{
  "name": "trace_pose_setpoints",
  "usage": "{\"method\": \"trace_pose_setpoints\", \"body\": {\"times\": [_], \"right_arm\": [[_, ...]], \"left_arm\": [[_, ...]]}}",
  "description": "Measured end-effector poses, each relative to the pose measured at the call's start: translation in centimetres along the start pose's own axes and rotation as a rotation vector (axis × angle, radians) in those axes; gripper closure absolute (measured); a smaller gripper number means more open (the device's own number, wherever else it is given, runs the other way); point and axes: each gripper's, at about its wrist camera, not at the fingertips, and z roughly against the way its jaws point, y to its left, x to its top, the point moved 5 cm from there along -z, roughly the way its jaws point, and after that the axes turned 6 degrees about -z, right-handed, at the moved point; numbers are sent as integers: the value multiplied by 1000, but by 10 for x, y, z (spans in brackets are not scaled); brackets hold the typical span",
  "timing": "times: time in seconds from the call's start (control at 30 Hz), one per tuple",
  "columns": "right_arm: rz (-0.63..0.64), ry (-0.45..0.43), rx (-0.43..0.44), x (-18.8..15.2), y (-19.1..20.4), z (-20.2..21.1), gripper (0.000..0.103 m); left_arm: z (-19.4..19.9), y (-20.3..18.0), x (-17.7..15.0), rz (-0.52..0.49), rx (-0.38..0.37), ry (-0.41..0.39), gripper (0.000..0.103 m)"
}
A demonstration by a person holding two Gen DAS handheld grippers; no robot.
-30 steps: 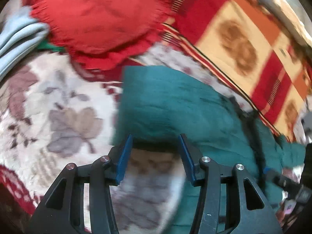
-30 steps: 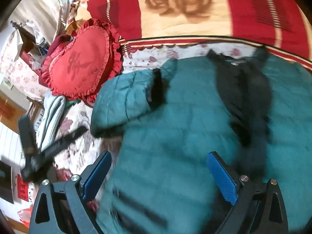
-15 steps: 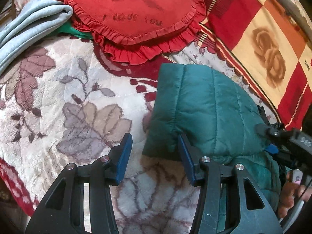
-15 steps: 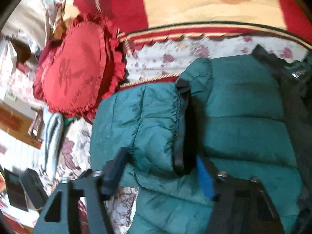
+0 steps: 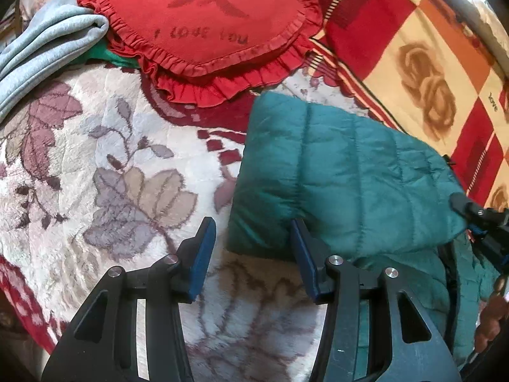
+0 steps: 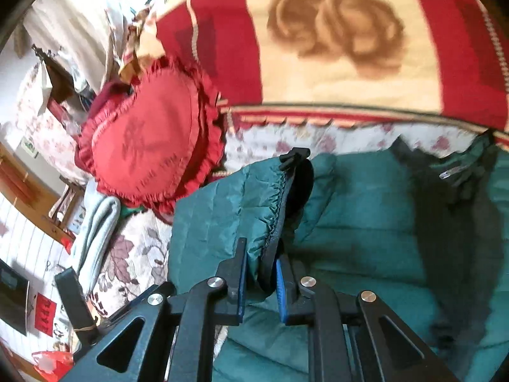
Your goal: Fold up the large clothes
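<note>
- Lower centre of the right wrist view: right gripper [image 6: 261, 283] is clamped on the cuff [image 6: 275, 222] of a teal jacket [image 6: 366, 238], the gathered cuff edge and its dark trim pinched between the blue pads.
- Jacket lies on a floral blanket [image 5: 95, 175]; it fills the right half of both views, with the folded sleeve [image 5: 334, 184] on top at centre right of the left wrist view.
- Red heart cushion [image 5: 206, 22] sits at upper centre of the left wrist view, near the sleeve's far corner but not touching it. Grey folded cloth [image 5: 47, 41] lies at upper left, beside the cushion.
- Risk, judged: the grip takes only the cuff edge. The shell looks slick and puffy, so a pull could slide it out and the sleeve would flop back open.
- Risk, judged: a drag by the cuff could bunch the whole jacket, since nothing pins the body down.
- Risk, judged: a sleeve swung towards the upper left could catch the cushion's frill.
- Left gripper [image 5: 251, 254]: jaws about half open, nothing between the pads except bare blanket. The right-hand finger [image 5: 302, 254] sits against the sleeve's near edge; true contact or mere overlap, cannot tell.
- Right gripper's tip [image 5: 477, 219] also shows at the right edge of the left wrist view, on the sleeve's end.
</note>
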Motion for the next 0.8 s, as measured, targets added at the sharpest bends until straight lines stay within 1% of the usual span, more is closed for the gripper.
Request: {"method": "trace_pose_setpoints", "body": {"times": [0.17, 0.33, 0.47, 0.63, 0.77, 0.8], "right_arm": [[-19, -48, -57, 8, -26, 35, 89], [-67, -96, -104, 11, -62, 71, 90], [-95, -116, -137, 12, -85, 91, 90], [-130, -139, -198, 13, -117, 118, 90], [-153, -149, -234, 14, -137, 132, 90], [-157, -146, -260, 14, -144, 137, 90]], "left_arm": [[7, -18, -1, -13, -33, -10, 55], [11, -33, -1, -31, -42, -2, 55], [10, -41, -4, -44, -45, 10, 55], [2, -49, -9, -57, -45, 38, 55], [-4, -57, -11, -69, -50, 58, 55], [-5, -59, -12, -74, -53, 60, 55]]}}
